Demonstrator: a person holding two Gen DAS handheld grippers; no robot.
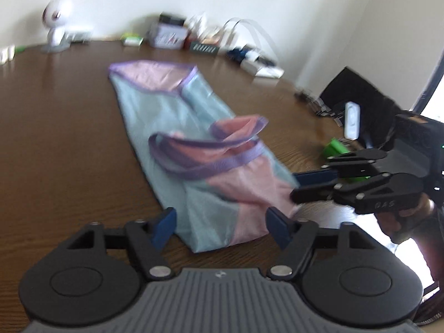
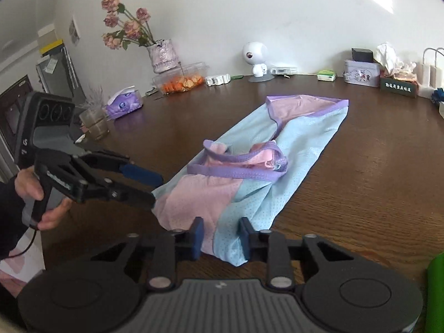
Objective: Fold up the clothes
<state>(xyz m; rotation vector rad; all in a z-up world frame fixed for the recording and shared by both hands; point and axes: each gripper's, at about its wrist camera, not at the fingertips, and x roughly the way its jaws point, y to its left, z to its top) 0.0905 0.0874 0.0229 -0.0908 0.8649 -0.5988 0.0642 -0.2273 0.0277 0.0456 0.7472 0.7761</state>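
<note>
A light-blue and pink tank top [image 2: 258, 163] with purple trim lies folded lengthwise mid-frame on the brown bench [image 2: 374, 172]. Both the left gripper [image 1: 220, 229] and right gripper [image 2: 220, 236] are spread open, empty, flanking its near hem.

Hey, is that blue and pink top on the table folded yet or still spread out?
Partly folded. The top lies as a long narrow strip on the table, sides turned in, not yet folded lengthwise.
</note>
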